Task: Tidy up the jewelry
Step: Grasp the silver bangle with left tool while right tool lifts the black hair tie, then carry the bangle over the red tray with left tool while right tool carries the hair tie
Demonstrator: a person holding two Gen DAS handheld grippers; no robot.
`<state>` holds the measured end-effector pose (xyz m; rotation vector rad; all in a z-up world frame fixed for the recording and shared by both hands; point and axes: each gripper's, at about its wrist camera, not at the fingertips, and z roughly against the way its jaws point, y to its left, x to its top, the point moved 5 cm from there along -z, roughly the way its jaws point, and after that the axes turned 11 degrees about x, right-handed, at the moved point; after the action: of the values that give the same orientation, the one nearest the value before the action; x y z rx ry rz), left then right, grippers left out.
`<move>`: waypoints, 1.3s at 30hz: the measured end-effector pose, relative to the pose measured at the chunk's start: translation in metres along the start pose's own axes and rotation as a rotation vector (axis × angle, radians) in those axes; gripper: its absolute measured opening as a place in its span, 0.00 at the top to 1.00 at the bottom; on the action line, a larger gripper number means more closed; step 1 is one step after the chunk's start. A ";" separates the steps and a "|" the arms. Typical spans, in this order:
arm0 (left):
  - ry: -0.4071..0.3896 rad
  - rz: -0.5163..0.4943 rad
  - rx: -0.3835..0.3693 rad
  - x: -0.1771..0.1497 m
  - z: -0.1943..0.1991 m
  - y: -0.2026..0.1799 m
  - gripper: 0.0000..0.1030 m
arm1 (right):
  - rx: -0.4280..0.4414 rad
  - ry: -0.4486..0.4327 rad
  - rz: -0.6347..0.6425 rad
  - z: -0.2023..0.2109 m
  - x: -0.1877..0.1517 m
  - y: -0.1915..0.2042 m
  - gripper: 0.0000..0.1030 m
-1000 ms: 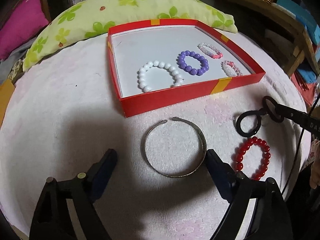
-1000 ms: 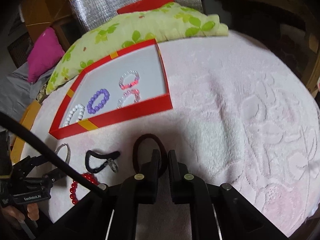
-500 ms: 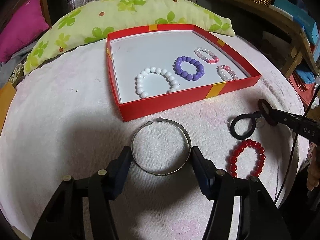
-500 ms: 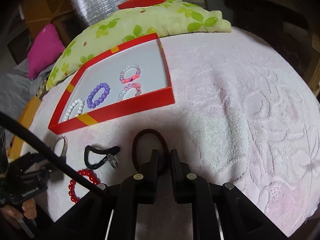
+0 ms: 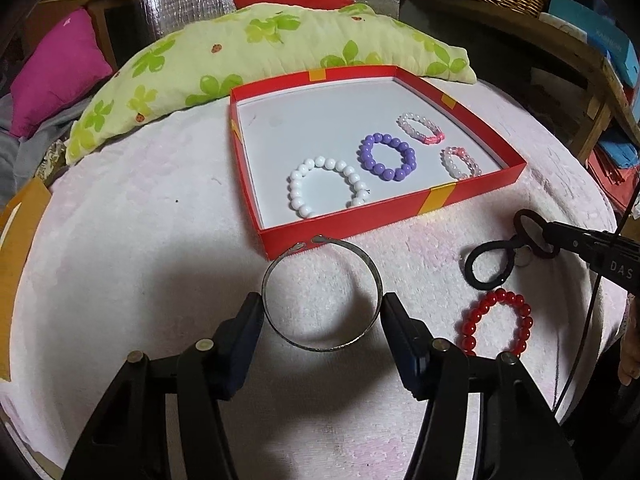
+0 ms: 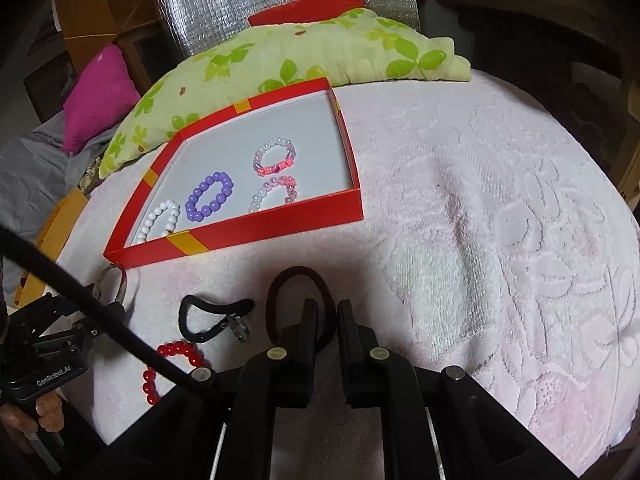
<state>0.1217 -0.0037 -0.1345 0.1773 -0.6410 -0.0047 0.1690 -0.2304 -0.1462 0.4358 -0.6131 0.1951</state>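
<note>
The left gripper is being closed around the silver bangle: a second ago its jaws were standing wide with only the right pad near the rim, half a second ago they were being drawn in, and now both pads are being pressed against, or held just beside, the bangle's two sides. Whether firm contact is being made cannot be told, and the bangle is still lying flat on the pink towel with its open ends touching, or nearly touching, the front wall of the red box. This is being judged as the grasp step, with the lift into the box not yet begun. Inside the box the white bead bracelet, the purple bead bracelet and two small pink bracelets are already lying; the red bead bracelet and the black hair tie are waiting outside on the towel. The left gripper is being held low and roughly level, pointed toward the box. The right gripper is being held low beside it, its jaws narrowed on the near edge of the brown hair tie, which is resting on the towel; that pose is looking unchanged over the last second.
</note>
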 end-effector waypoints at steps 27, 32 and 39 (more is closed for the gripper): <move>-0.007 0.011 0.008 0.000 0.002 0.006 0.40 | -0.070 0.033 0.100 -0.008 -0.006 0.003 0.89; -0.013 0.025 0.006 0.001 0.004 0.008 0.40 | -0.099 -0.041 0.112 0.006 0.001 0.001 0.95; -0.072 0.041 -0.025 0.009 0.015 0.009 0.40 | -0.049 -0.197 0.010 0.039 0.019 -0.009 0.95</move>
<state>0.1197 0.0020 -0.1153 0.1402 -0.7159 0.0204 0.1672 -0.2547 -0.1091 0.4076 -0.8119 0.1470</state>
